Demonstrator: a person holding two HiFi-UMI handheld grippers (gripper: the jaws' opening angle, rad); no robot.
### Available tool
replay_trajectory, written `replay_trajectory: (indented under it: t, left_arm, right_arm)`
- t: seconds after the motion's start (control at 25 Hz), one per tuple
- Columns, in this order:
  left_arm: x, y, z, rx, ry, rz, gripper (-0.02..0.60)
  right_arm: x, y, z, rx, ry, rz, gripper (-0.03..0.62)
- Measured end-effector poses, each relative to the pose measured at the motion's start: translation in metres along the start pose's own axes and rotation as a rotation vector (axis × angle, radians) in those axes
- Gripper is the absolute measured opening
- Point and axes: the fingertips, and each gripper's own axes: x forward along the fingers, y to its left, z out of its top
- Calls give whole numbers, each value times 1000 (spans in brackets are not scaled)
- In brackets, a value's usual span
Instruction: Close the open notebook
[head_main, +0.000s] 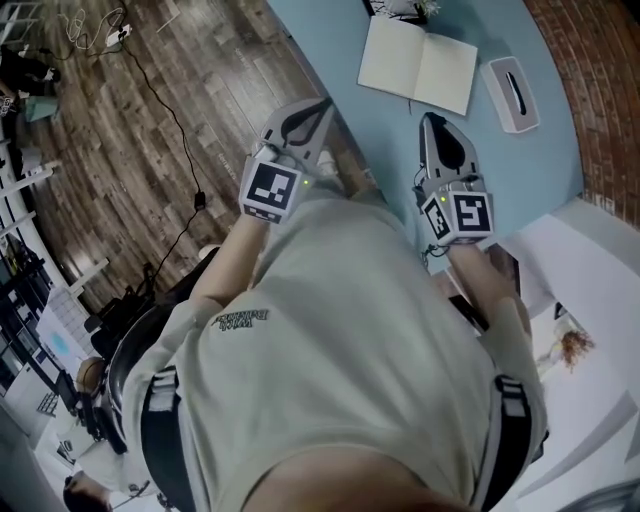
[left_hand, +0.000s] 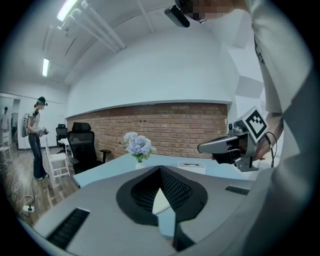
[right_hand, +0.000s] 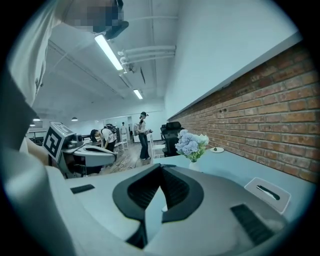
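Lying flat and open near the bench's (head_main: 330, 40) far edge, the notebook (head_main: 418, 65) shows both pages up, with a tissue box (head_main: 510, 93) just beside it; nothing of the closing is done yet; the left gripper (head_main: 320, 108) and right gripper (head_main: 432, 122) hang over the near edge, apart from it, fingers pressed together on nothing; the pale patch ahead of the left fingers is probably a page.
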Motion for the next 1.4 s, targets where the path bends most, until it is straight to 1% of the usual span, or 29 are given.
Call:
replay_trajectory:
  t: [0.32, 0.6, 0.68, 0.84, 0.96, 1.12, 1.2, 1.32, 1.36, 1.4]
  left_arm:
    - [7, 4, 3, 5, 13, -9, 14]
    - [6, 3, 2, -4, 31, 10, 14]
    - [9, 4, 0, -4, 36, 18, 14]
    - [17, 7, -8, -7, 51, 30, 14]
    - [23, 10, -19, -14, 78, 32, 14]
    - [37, 13, -42, -21, 135, 17, 14]
    - [45, 15, -54, -17, 163, 9, 14]
    - [59, 17, -71, -22, 197, -3, 14]
    - [63, 16, -78, -30, 208, -7, 14]
    - [66, 15, -84, -39, 218, -10, 14]
  right_arm:
    - [6, -6, 7, 0, -20, -9, 3]
    - [12, -6, 4, -4, -18, 14, 3]
    - [14, -8, 0, -7, -8, 17, 5]
    - [23, -18, -15, 14, 61, 6, 3]
    - [35, -18, -24, -11, 88, 30, 5]
    - [57, -18, -39, -44, 131, 72, 13]
    - [70, -18, -49, -53, 155, 94, 51]
    - [89, -19, -63, -87, 183, 112, 52]
    - [94, -18, -70, -95, 196, 118, 65]
    - [98, -18, -78, -100, 212, 125, 100]
